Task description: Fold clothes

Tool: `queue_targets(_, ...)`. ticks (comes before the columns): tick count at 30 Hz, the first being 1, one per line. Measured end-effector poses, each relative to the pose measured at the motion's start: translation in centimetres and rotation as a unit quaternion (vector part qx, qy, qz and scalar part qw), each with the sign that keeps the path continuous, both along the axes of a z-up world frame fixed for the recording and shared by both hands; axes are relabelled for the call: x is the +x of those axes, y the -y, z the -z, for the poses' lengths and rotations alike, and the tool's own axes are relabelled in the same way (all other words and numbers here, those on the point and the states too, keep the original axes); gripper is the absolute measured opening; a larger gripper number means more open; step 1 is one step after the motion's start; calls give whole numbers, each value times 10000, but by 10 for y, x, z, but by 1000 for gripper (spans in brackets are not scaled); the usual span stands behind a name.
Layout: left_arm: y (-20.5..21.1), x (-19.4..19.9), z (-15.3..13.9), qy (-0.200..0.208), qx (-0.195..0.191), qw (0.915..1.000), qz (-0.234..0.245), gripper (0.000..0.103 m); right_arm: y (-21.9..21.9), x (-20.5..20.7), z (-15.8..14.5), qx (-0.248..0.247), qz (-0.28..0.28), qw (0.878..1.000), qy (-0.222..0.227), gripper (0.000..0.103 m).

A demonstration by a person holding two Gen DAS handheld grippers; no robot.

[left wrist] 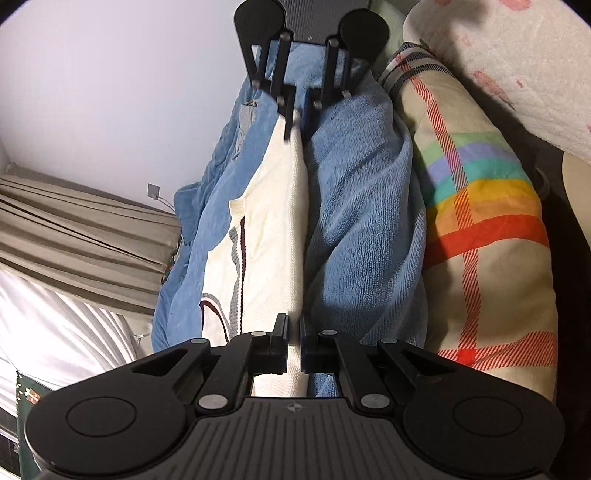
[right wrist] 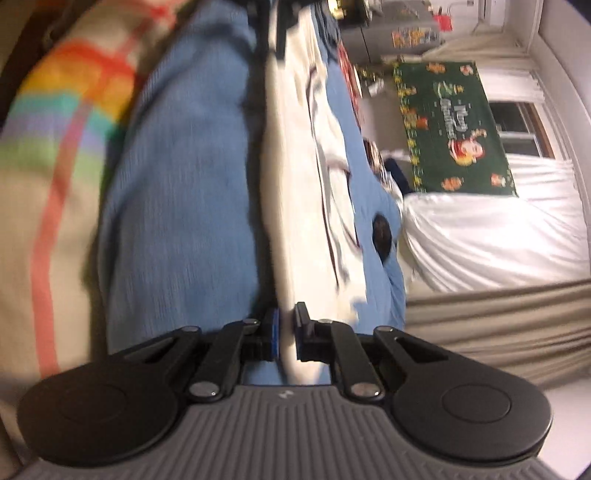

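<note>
A cream knit sweater (left wrist: pixel 273 229) with grey and maroon stripes is stretched in a long fold over a blue towel (left wrist: pixel 362 221). At the near end, my left gripper (left wrist: pixel 293 339) is shut on the folded edge. The right gripper (left wrist: pixel 298 118) faces me from the far end, also shut on that edge. In the blurred right wrist view, the right gripper (right wrist: pixel 286 328) pinches the cream sweater (right wrist: pixel 295 147). The left gripper (right wrist: pixel 275 33) is a dark blur at the top of that view. The blue towel (right wrist: pixel 184 184) lies to the left there.
A plaid blanket (left wrist: pixel 487 221) with rainbow bands lies alongside the towel, and a fuzzy white-and-pink cover (left wrist: pixel 498 55) sits beyond it. Beige curtains (left wrist: pixel 74 236) and white bedding (right wrist: pixel 498 236) are on the other side. A green Christmas banner (right wrist: pixel 454 125) hangs by a window.
</note>
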State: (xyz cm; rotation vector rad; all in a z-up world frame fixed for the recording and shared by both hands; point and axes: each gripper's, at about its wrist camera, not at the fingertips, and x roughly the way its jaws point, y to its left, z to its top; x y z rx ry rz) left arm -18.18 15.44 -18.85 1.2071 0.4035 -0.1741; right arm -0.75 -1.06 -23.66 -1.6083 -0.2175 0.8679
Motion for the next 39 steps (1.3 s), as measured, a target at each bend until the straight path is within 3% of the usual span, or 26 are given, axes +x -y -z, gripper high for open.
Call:
queue_targets(12,-11,-6,8,-28,63,9999,-106,6,27,36,5,159,158,9997,-63,7)
queue_targets(18,-28,-14,12,10,361,9987,-359,13,27,34,9,188,301,9991,-243,7)
queue_targets(29,-61,-31,14,1,921,9920,-862,16,22,24,4,195,296,9991,-250,7)
queue_targets(31,-71,-37,14,-53,1017,9902,-960,16,18,25,4,206,298,9990,-256,7)
queue_targets(34,-87,-46,13,-120,1113,9883,-1033,7,20,24,4,198,286,9991,-245,7)
queue_targets(39,-98,-61,11,-139,1291,9874,-905,5,18,29,3,169,248,9993,-226,7)
